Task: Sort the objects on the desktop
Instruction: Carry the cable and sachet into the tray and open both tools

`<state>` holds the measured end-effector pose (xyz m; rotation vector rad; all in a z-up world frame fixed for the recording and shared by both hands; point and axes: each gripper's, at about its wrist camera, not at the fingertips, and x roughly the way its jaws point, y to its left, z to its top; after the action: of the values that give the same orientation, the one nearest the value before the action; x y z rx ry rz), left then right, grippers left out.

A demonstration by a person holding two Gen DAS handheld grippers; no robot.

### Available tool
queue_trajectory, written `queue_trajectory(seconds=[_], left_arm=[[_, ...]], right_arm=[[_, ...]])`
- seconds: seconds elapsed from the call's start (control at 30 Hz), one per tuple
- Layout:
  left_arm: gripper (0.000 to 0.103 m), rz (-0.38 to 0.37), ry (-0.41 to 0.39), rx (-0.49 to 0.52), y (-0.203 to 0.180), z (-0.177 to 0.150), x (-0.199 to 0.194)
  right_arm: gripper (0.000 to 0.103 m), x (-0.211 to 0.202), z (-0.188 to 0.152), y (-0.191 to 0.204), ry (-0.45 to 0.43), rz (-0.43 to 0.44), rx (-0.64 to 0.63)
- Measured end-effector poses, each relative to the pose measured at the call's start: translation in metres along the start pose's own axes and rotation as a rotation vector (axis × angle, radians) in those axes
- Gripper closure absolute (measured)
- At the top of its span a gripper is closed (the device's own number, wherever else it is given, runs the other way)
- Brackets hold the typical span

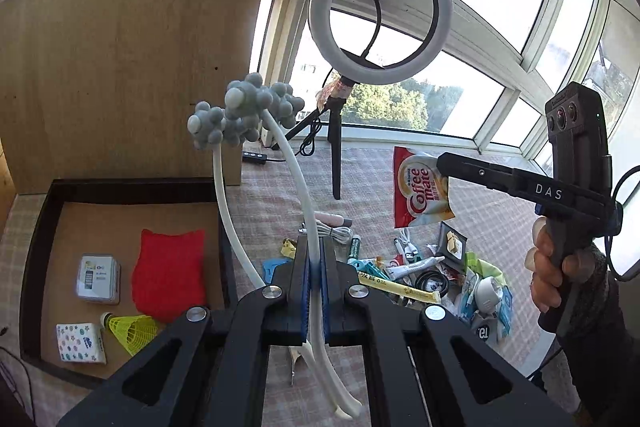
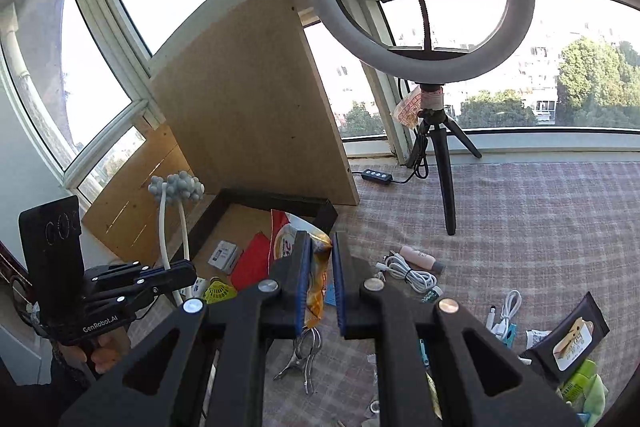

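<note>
Left tongs [image 1: 314,267] clamped on white two-pronged massager with grey knobbly heads [image 1: 244,107], long axis up-forward. Black-rimmed cardboard tray [image 1: 132,187] lies down-left, nearer this hand. Right tongs [image 2: 320,279] clamped on red Coffee-mate sachet [image 1: 420,187].

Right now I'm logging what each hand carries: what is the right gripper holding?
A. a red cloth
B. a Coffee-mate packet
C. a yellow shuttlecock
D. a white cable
B: the right gripper is shut on the Coffee-mate packet, lifted above the table; the shuttlecock and red cloth lie in the tray.
</note>
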<state>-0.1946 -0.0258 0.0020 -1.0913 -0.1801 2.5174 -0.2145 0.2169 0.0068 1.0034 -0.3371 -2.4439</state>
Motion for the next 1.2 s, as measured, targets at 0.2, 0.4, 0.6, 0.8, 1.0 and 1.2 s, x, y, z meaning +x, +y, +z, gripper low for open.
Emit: queue_trajectory(seconds=[0.2,0.4,0.6,0.8,1.0,1.2], left_arm=[[0.099,0.189,-0.025,-0.036,0.064,-0.007,-0.042],[0.099,0.354,-0.019,-0.083,0.137,-0.005,-0.054],[0.099,0.425,0.003,-0.099,0.192,0.001,-0.049],[0.099,0.443,0.063,-0.048,0.221,0.005,-0.024],[0.094,0.444,0.113,-0.031,0.244,0.015,0.005],[0.068,0.437,0.080,-0.067,0.249,0.023,0.009]], right_arm=[[0.092,0.026,0.004,0.046,0.028,0.065,-0.036],[0.092,0.075,0.011,0.102,0.071,0.126,-0.092],[0.092,0.131,0.011,0.150,0.112,0.149,-0.135],[0.092,0.185,0.014,0.168,0.158,0.127,-0.131],[0.088,0.227,0.016,0.172,0.195,0.143,-0.169],[0.053,0.230,0.019,0.171,0.163,0.066,-0.191]])
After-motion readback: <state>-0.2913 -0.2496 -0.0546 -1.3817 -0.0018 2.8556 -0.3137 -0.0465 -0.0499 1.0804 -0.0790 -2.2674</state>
